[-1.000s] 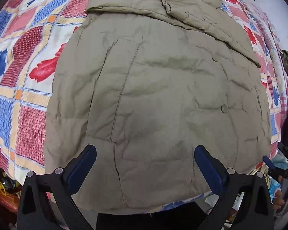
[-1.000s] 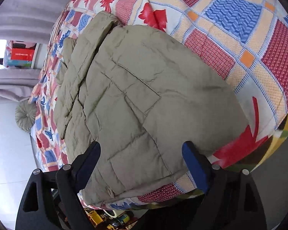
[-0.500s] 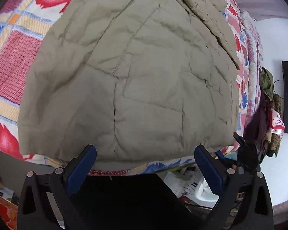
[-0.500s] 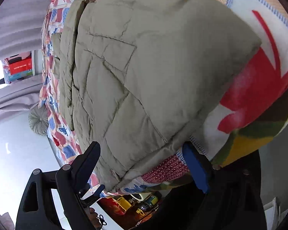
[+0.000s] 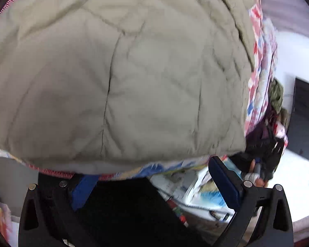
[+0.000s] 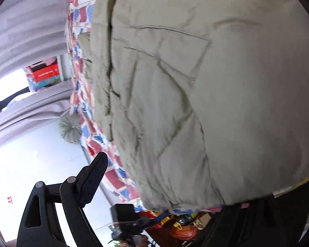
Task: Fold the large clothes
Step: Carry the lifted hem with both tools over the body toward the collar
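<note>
A large olive-green quilted jacket (image 5: 134,72) lies spread on a bed with a red, blue and white patchwork cover (image 5: 257,65). Its hem hangs at the bed's near edge. My left gripper (image 5: 152,177) is open, right below the hem, its left finger partly under the bed edge. In the right wrist view the jacket (image 6: 206,103) fills the frame. My right gripper (image 6: 175,185) is open at the jacket's lower corner; only its left finger (image 6: 92,177) shows, the right one is hidden by the cloth.
Below the bed edge lie papers and clutter (image 5: 195,187). Clothes hang at the bed's far right side (image 5: 276,94). A round grey cushion (image 6: 70,127), grey curtains (image 6: 31,30) and white floor (image 6: 41,160) are on the right gripper's left.
Both grippers have dropped and closed in on the jacket's near hem at the bed edge. The jacket now fills both views. It has not moved.
</note>
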{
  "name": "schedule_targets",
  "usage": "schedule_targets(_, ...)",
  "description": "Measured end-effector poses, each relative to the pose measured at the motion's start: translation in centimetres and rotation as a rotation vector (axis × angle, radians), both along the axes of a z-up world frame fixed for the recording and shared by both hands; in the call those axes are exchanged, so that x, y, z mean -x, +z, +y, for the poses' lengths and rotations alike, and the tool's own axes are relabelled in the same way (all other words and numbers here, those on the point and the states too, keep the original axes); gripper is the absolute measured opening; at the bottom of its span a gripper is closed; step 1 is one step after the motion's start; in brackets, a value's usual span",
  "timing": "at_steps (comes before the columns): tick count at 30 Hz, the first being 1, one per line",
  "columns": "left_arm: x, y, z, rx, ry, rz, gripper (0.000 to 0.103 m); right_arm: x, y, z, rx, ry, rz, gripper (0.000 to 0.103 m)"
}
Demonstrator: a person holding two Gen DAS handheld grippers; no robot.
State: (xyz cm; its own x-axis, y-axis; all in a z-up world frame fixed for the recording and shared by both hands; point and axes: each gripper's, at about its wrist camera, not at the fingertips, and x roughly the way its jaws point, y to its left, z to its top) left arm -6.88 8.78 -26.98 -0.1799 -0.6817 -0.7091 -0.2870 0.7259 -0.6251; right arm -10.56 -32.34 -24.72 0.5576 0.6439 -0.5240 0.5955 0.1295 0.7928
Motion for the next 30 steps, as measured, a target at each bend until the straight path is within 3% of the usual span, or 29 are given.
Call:
schedule_targets(3, -0.8, 0.2, 0.3, -0.002, 0.076, -0.023, 0.102, -0.5, 0.6, -0.1, -0.018, -0.004, -0.020, 0.090)
schedule_targets(7, -1.7, 0.8, 0.0, -0.034, 0.099, -0.067, 0.093, -0.7, 0.9, -0.1, -0.009, 0.015, -0.019, 0.090)
schedule_targets(13, -3.6, 1.4, -0.2, -0.041, 0.145, -0.091, 0.090, 0.1, 0.8, -1.6, 0.028, -0.020, 0.006, 0.090)
schedule_targets(14, -4.0, 1.7, -0.3, -0.047, 0.149, -0.100, 0.078, 0.4, 0.7, -2.0, 0.032, -0.035, 0.010, 0.090)
schedule_targets(16, -4.7, 2.1, 0.4, -0.062, 0.138, -0.118, 0.066, 0.7, 0.5, -2.7, 0.028, -0.069, 0.017, 0.090)
schedule_targets(19, -5.7, 2.7, 0.6, -0.094, 0.105, -0.159, 0.030, 1.0, 0.4, -3.3, 0.022, -0.089, 0.022, 0.090)
schedule_targets(21, -6.3, 3.3, 0.5, -0.115, 0.087, -0.187, 0.026, 0.8, 0.5, -3.4, 0.034, -0.068, 0.028, 0.088)
schedule_targets(22, -6.6, 3.7, 0.5, -0.121, 0.081, -0.201, 0.021, 0.5, 0.6, -3.3, 0.042, -0.057, 0.036, 0.082)
schedule_targets(24, -7.1, 4.5, 0.6, -0.132, 0.068, -0.232, 0.021, 0.4, 0.8, -3.4, 0.061, -0.049, 0.063, 0.059)
schedule_targets(26, -7.5, 5.4, 0.6, -0.138, 0.052, -0.270, 0.021, 0.1, 0.8, -3.7, 0.102, -0.031, 0.122, 0.017)
schedule_targets(30, -9.2, 8.2, 0.0, -0.144, 0.026, -0.363, 0.017, -0.8, 2.0, -4.2, 0.191, 0.016, 0.125, 0.011)
